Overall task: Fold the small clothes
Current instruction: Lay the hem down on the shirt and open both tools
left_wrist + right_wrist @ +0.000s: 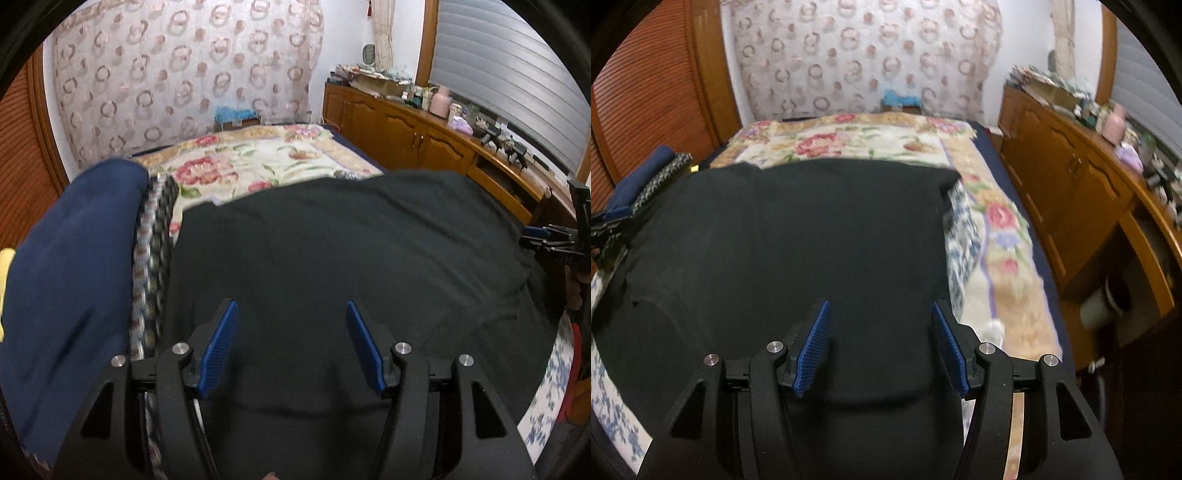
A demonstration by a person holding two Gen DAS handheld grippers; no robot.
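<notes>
A black garment (332, 251) lies spread flat on the bed; it also fills the middle of the right wrist view (798, 236). My left gripper (291, 314) is open and empty, hovering over the garment's near left part. My right gripper (881, 312) is open and empty over the garment's near right part, close to its right edge. The right gripper also shows at the right edge of the left wrist view (546, 240).
A navy garment (74, 266) and a patterned cloth (151, 258) lie left of the black one. The floral bedspread (258, 162) extends behind. A blue-and-white cloth (960, 236) lies under the garment's right side. A wooden cabinet (1071, 177) with clutter stands on the right.
</notes>
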